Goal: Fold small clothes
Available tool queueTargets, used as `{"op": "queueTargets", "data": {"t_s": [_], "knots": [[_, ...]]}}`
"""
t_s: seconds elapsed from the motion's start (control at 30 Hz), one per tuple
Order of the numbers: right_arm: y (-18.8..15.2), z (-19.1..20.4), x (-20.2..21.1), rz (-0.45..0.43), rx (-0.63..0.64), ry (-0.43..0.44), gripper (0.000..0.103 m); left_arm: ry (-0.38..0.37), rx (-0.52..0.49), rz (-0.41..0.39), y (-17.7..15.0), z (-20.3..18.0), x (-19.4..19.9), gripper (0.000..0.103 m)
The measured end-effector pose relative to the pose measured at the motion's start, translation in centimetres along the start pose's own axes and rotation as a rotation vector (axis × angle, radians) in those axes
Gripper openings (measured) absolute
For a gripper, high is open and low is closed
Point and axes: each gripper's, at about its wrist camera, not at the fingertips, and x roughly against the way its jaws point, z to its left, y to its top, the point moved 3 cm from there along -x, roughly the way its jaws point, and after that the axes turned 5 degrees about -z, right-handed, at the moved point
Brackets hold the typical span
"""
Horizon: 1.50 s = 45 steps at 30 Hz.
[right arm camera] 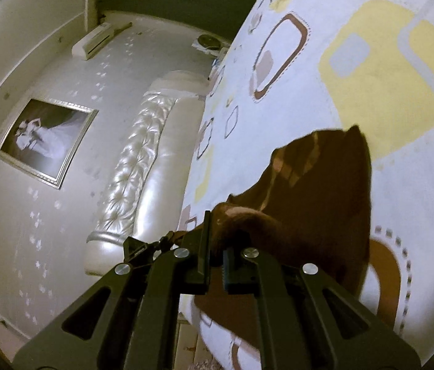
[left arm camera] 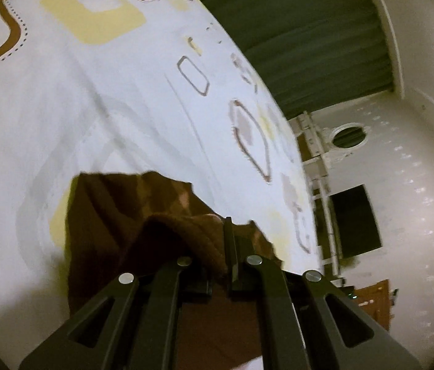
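Left wrist view: one left gripper (left arm camera: pixel 227 246) at bottom center, jaws clamped together on a bunched edge of one brown garment (left arm camera: pixel 118 215). The garment hangs from the jaws across lower center of the frame, over one white bedsheet (left arm camera: pixel 93 98) printed with yellow, brown and grey rounded squares. One dark green curtain (left arm camera: pixel 303 37) at upper right, one white wall (left arm camera: pixel 417 160) at right with one dark rectangle (left arm camera: pixel 355 222) on it. Right wrist view: one right gripper (right arm camera: pixel 215 246) at bottom center, jaws pinched tight on another bunch of the same brown garment (right arm camera: pixel 318 191), which hangs center right over the bedsheet (right arm camera: pixel 355 77). One tufted white headboard (right arm camera: pixel 143 154) at center left, one framed picture (right arm camera: pixel 47 141) at left, one air conditioner (right arm camera: pixel 92 44) at upper left.
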Motion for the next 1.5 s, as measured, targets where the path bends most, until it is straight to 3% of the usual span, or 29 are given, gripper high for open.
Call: {"op": "queueTargets", "data": {"t_s": [0.33,0.87,0.97,1.07,1.13,1.23,1.3,1.4,1.5], "knots": [[2.9,-5.1,-4.3,-0.011,-0.086,-0.103,0.005,0.127,0.035,0.063,1.3,3.3,-5.5,0.005],[4.6,-8.1,-6.3,-0.036,-0.130,-0.143,0.005,0.147,0.048,0.094,2.1,4.5,-7.8,0.005],[4.8,-8.6,-6.5,-0.047,-0.158,-0.146,0.007,0.147,0.048,0.106,2.1,4.6,-8.2,0.006],[5.0,-9.1,-6.4,-0.069,-0.194,-0.137,0.019,0.145,0.052,0.109,2.2,4.6,-8.3,0.008],[5.3,-9.3,-5.9,-0.107,-0.202,-0.142,0.028,0.128,0.065,0.106,2.4,4.7,-8.3,0.018],[5.5,-9.8,-5.4,-0.130,-0.228,-0.136,0.029,0.110,0.075,0.076,2.9,4.6,-7.9,0.040],[5.6,-9.9,-5.2,-0.126,-0.217,-0.151,0.029,0.085,0.087,0.042,3.4,4.5,-7.3,0.047],[5.6,-9.6,-4.7,-0.127,-0.184,-0.177,0.029,0.080,0.117,0.013,4.2,4.7,-6.7,0.050],[5.6,-8.9,-4.2,-0.135,-0.154,-0.208,0.036,0.095,0.120,0.017,4.3,5.0,-6.1,0.050]]}}
